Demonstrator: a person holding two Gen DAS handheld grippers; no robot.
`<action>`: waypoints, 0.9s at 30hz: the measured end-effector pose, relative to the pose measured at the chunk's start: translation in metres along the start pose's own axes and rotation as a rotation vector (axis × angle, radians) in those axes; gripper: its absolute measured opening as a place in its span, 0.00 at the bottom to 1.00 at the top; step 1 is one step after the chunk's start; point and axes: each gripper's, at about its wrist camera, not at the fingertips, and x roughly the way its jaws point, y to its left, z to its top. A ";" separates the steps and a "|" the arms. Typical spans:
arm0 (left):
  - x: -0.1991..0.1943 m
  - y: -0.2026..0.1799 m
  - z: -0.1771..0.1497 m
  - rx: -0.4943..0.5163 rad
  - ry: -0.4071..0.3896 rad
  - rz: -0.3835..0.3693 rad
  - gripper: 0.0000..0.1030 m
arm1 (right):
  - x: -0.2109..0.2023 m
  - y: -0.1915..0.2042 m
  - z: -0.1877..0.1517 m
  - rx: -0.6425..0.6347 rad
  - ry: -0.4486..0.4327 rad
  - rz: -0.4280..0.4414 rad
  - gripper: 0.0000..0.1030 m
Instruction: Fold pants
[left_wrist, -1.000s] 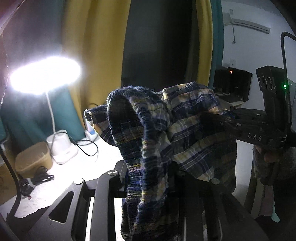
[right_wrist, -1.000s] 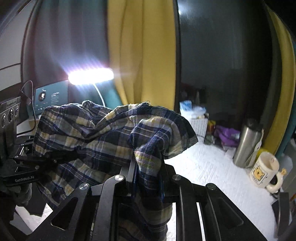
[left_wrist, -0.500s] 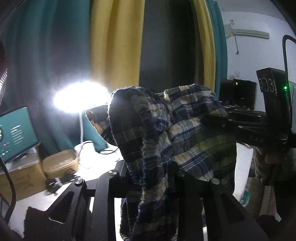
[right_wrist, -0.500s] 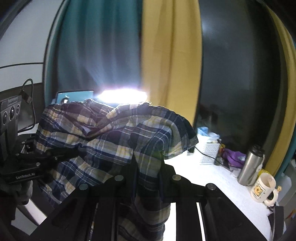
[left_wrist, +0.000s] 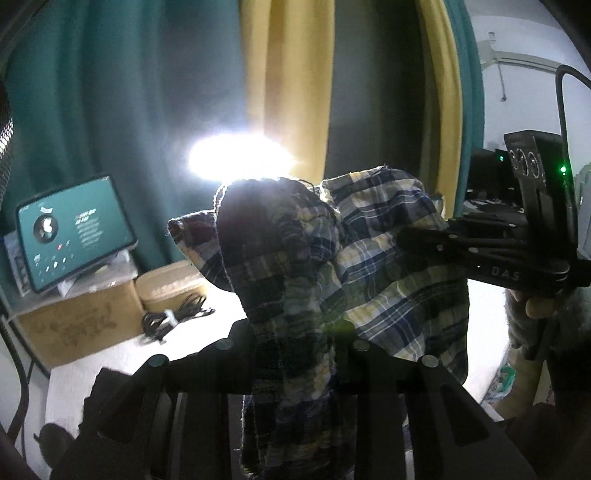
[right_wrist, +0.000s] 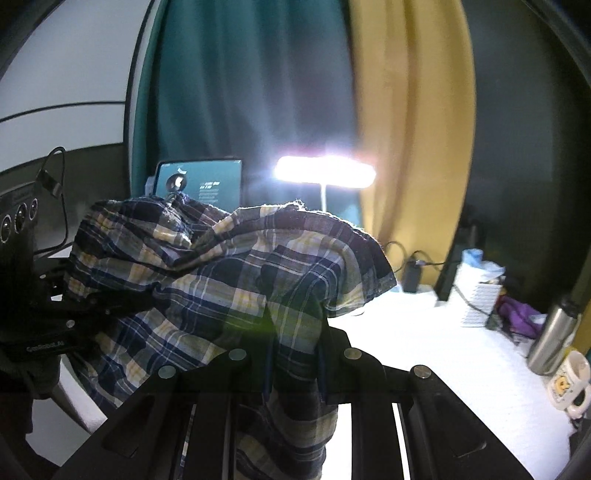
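We have the plaid pants (left_wrist: 369, 258) hanging in the air between the two tools, clear of the white-covered bench (right_wrist: 443, 350): the left gripper (left_wrist: 295, 354) is pinching a thick gathered band of the cloth, and the right gripper (right_wrist: 295, 343) is clamped nearly closed on another bunch of the same fabric. To do this step well, we judge, we should keep both pinches firm, draw the hands apart until the held edge runs taut and level, and only then lower the cloth onto a bare part of the bench (the slack middle would otherwise land in a heap). The left wrist view shows the tablet (left_wrist: 74, 232) propped on a cardboard box (left_wrist: 81, 317) at the bench's far left edge, and the right tool side-on. The right wrist view alone shows the steel flask (right_wrist: 554, 332) and mug (right_wrist: 569, 384) by the right edge.
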 end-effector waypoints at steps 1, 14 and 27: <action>0.002 0.002 -0.001 -0.005 0.007 0.002 0.24 | 0.003 0.003 -0.001 -0.001 0.008 0.006 0.18; 0.038 0.046 -0.035 -0.094 0.147 0.007 0.24 | 0.089 0.010 -0.014 0.025 0.151 0.071 0.18; 0.102 0.087 -0.075 -0.216 0.334 0.014 0.25 | 0.184 0.005 -0.045 0.079 0.327 0.139 0.18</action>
